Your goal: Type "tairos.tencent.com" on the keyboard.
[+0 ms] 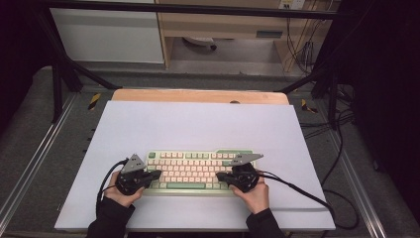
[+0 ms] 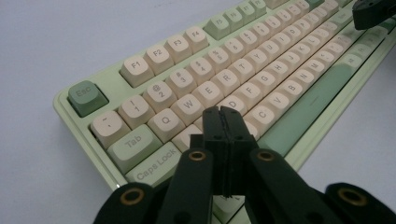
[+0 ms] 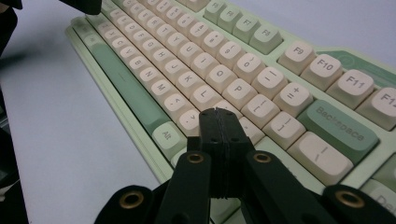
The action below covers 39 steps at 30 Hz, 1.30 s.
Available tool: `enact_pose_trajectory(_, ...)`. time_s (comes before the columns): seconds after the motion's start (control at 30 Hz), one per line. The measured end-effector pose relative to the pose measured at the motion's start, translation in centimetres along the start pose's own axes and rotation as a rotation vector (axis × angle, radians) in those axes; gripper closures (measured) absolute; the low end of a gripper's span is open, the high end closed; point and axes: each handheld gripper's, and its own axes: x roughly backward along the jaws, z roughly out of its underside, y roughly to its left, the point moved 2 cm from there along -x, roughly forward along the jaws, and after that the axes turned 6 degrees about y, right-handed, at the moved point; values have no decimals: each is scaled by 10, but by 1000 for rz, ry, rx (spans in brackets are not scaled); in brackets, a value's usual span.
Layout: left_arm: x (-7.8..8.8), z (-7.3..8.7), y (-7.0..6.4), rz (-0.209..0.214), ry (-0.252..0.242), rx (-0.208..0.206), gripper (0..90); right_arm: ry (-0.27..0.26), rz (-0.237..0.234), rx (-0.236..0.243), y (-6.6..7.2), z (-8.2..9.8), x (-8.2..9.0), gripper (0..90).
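A pale green keyboard (image 1: pixel 195 171) with cream keys lies on the white sheet (image 1: pixel 198 124) near the table's front. My left gripper (image 1: pixel 157 174) sits over the keyboard's left end, its jaws shut with nothing between them. In the left gripper view the closed tips of the left gripper (image 2: pixel 222 111) hover just above the keys near A and S on the keyboard (image 2: pixel 224 79). My right gripper (image 1: pixel 219 175) is over the right end, also shut and empty. In the right gripper view the right gripper (image 3: pixel 218 112) has its tips above the keys right of L on the keyboard (image 3: pixel 224 70).
The white sheet covers a wooden tabletop (image 1: pixel 198 95), with bare room behind and beside the keyboard. Black cables (image 1: pixel 302 191) trail from both grippers across the sheet. Metal frame bars (image 1: pixel 64 69) and floor cables stand beyond the table.
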Motion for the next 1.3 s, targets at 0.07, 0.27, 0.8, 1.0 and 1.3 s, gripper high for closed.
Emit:
enact_pose_trajectory(0.07, 0, -1, -1, 1, 0, -1, 894, -2, 3, -6, -1, 1, 2, 900)
enact_pose_trajectory(0.27, -2, -3, -5, 5, -2, -5, 892, -8, 10, -17, -5, 5, 7, 900)
enact_pose_trajectory(0.8, -14, -12, -20, 22, 6, -33, 896, -14, 12, -20, -6, 7, 11, 900)
enact_pose_trajectory(1.0, -20, -13, -26, 31, 18, -48, 896, -13, 10, -18, -6, 7, 11, 900)
enact_pose_trajectory(1.3, -27, -13, -29, 32, 33, -53, 897, -16, 7, -15, -6, 7, 11, 900)
